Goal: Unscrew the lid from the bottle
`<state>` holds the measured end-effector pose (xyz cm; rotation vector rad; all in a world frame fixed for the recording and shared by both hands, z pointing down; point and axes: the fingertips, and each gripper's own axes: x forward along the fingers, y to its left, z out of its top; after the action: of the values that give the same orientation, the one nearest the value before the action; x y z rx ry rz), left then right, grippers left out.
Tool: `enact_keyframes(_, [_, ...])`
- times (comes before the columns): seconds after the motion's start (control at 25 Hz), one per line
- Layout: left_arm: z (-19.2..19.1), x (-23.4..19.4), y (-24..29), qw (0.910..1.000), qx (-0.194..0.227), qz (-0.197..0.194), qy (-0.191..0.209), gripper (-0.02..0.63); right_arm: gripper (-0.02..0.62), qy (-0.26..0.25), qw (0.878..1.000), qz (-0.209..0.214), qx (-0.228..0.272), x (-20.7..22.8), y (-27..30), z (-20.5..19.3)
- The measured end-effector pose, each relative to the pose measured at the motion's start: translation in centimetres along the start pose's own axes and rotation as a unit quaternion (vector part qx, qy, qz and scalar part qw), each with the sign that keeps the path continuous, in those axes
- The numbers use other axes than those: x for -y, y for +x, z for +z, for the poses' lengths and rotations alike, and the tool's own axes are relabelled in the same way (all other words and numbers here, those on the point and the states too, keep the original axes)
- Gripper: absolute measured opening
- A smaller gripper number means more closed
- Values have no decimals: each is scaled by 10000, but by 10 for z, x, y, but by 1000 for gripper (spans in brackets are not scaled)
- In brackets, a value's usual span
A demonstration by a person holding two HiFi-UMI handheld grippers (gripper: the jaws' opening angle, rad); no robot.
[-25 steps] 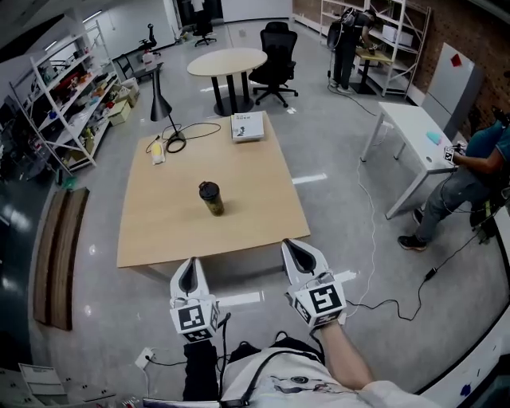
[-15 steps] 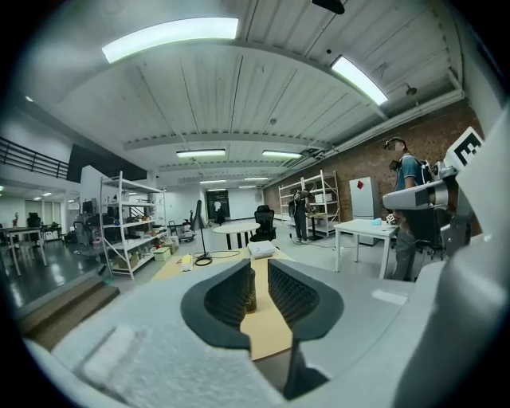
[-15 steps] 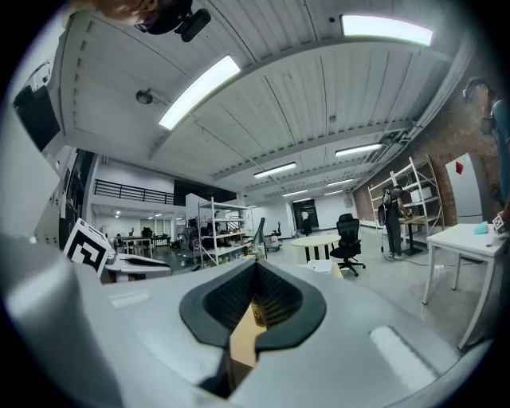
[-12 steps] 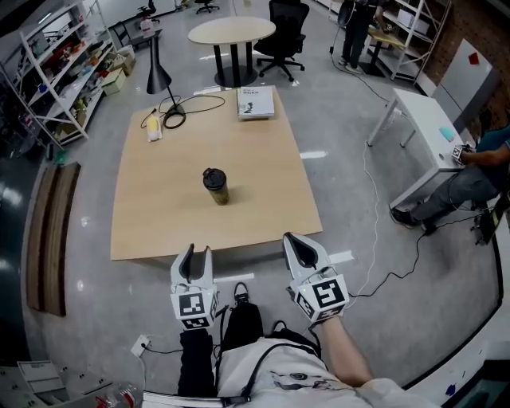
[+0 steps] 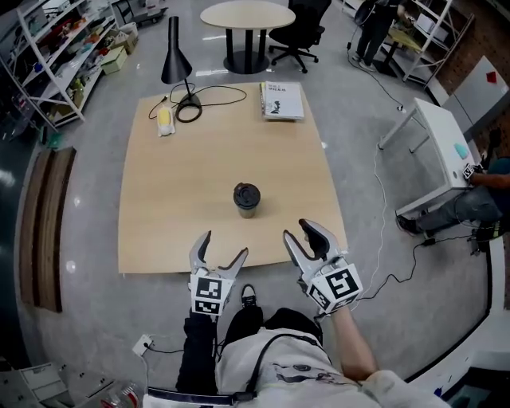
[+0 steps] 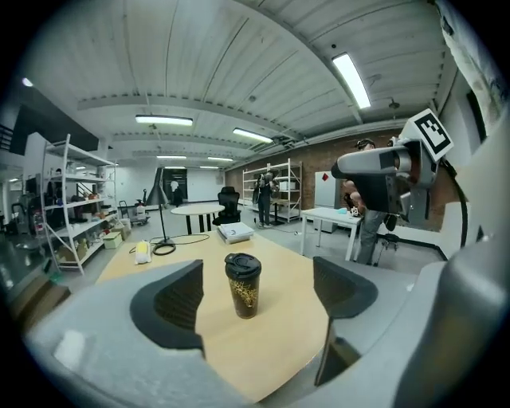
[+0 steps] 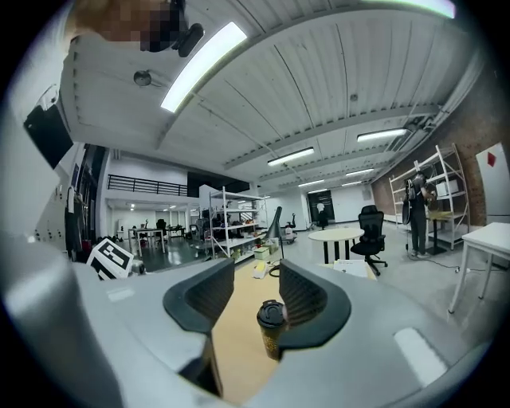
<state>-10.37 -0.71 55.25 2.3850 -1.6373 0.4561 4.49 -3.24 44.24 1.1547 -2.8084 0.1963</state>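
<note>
A dark bottle with gold print and a black screw lid [image 5: 246, 199] stands upright on the wooden table [image 5: 175, 207], toward its near edge. The bottle [image 6: 243, 285] shows between the jaws in the left gripper view, well ahead of them. In the right gripper view the bottle [image 7: 272, 327] is partly hidden behind the right jaw. My left gripper [image 5: 218, 256] hovers at the table's near edge, its jaws opening wide with nothing between them. My right gripper [image 5: 306, 236] hangs right of the bottle and short of it, its jaws opening and empty.
At the table's far end stand a black desk lamp [image 5: 175, 60] with a coiled cable, a yellow object [image 5: 165, 119] and a book [image 5: 281, 100]. Beyond are a round table [image 5: 246, 17] and an office chair. A white desk [image 5: 441, 135] and a seated person are at right; shelves at left.
Both grippers have gone from shut to open, the left wider. My view and both grippers have moved forward, so the bottle is now much closer to them.
</note>
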Motion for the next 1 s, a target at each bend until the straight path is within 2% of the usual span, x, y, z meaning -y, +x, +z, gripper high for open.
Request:
enact_keyframes(0.08, [-10, 1, 14, 9997, -189, -162, 54, 512, 196, 26, 9998, 56, -167, 2, 11, -6])
enact_keyframes(0.24, [-38, 6, 49, 9976, -545, -431, 72, 603, 196, 34, 9992, 84, -380, 15, 29, -14])
enact_keyframes(0.36, [-67, 6, 82, 9959, -807, -407, 27, 604, 196, 46, 9985, 163, -528, 33, 40, -22])
enact_keyframes(0.52, [-102, -21, 126, 9961, -820, 317, -71, 603, 195, -78, 9973, 359, -643, 60, 51, -21])
enact_keyframes(0.6, [-116, -28, 147, 9955, -777, 539, 4, 601, 193, -178, 9968, 422, -651, 76, 56, -17])
enact_keyframes(0.8, [-135, -24, 194, 9962, -701, 523, -1, 601, 184, -234, 9956, 306, -856, 126, 61, -22])
enact_keyframes(1.0, [-127, -22, 225, 9973, -458, 573, -8, 600, 183, -35, 9906, 41, -1363, 155, 59, -50])
